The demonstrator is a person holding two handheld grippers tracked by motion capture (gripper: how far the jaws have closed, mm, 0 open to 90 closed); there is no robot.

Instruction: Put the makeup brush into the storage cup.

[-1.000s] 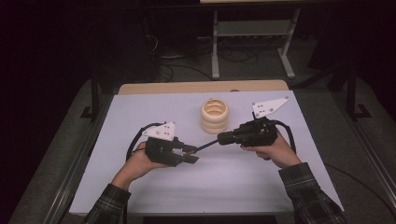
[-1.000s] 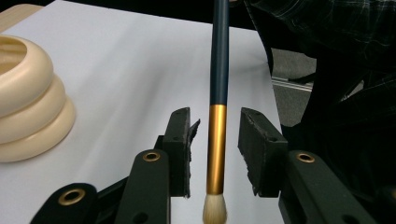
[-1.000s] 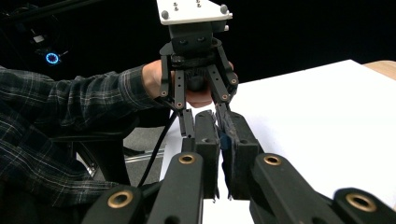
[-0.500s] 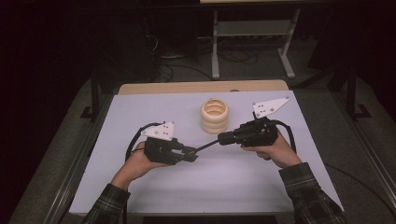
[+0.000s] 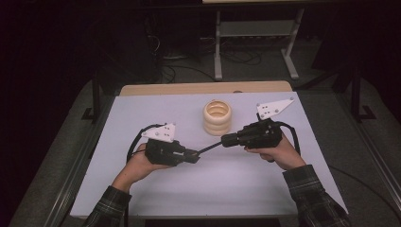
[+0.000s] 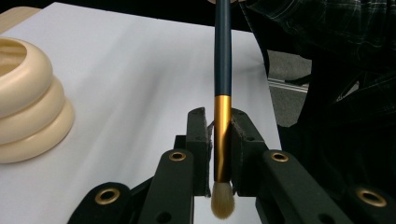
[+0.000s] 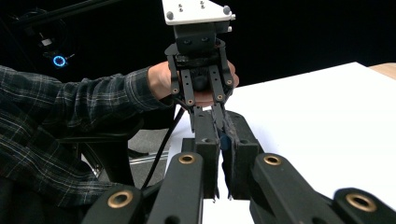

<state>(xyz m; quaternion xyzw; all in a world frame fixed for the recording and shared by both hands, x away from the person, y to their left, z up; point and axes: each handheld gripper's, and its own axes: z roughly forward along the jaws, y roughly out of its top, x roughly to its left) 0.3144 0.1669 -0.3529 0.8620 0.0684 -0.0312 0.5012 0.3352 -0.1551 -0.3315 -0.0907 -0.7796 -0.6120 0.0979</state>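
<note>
A makeup brush (image 5: pixel 210 147) with a dark blue handle, gold ferrule and pale bristles spans between my two grippers above the white table. In the left gripper view my left gripper (image 6: pixel 219 116) has just been closing, and its pads now press on the gold ferrule of the brush (image 6: pixel 222 60), bristles toward the camera. My right gripper (image 7: pixel 223 121) is shut on the handle's far end (image 7: pixel 224 141). In the high view the left gripper (image 5: pixel 195 156) and the right gripper (image 5: pixel 226 140) face each other tip to tip.
A cream stack of rings (image 5: pixel 217 117) stands just behind the grippers, also at the left of the left gripper view (image 6: pixel 28 102). The white table sheet (image 5: pixel 142 113) has free room all around. Dark floor and a metal stand (image 5: pixel 255 42) lie beyond.
The left gripper's jaws have narrowed onto the brush's ferrule. Both hands have stayed in place.
</note>
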